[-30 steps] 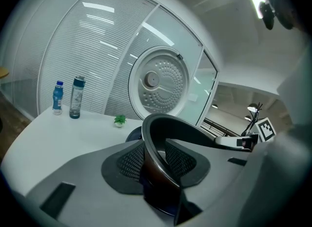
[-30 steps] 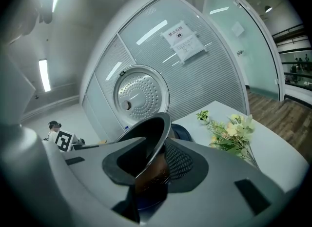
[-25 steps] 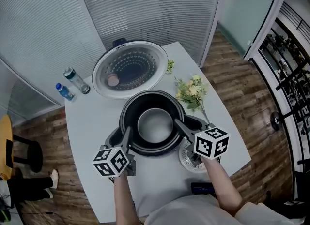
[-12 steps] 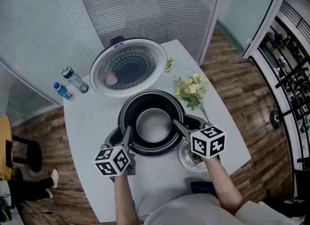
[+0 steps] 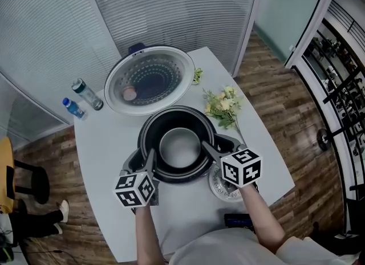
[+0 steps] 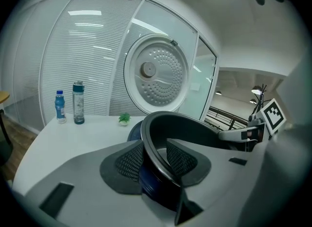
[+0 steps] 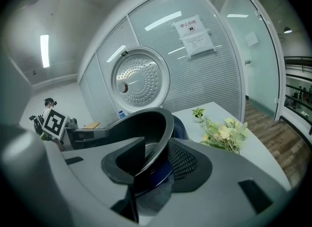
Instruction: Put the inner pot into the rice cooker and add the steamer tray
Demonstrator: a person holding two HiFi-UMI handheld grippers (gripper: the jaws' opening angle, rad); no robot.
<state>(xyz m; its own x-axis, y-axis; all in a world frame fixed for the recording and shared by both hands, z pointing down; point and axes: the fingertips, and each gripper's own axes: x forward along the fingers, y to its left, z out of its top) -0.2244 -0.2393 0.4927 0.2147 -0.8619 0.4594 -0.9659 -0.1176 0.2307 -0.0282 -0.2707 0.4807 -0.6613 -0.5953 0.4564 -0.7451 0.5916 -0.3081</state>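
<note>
- Black-walled inner pot sits inside the rice cooker; the lid stands open behind it.
- Left gripper: jaws straddle the pot's near-left rim, have just been opening, and stand moderately apart, not clamping.
- Right gripper: the same at the near-right rim.
- Steamer tray lies on the white table, just beside the cooker, under the right gripper.

Black inner pot with silvery bottom, white dotted lid, yellow-green flowers.
</note>
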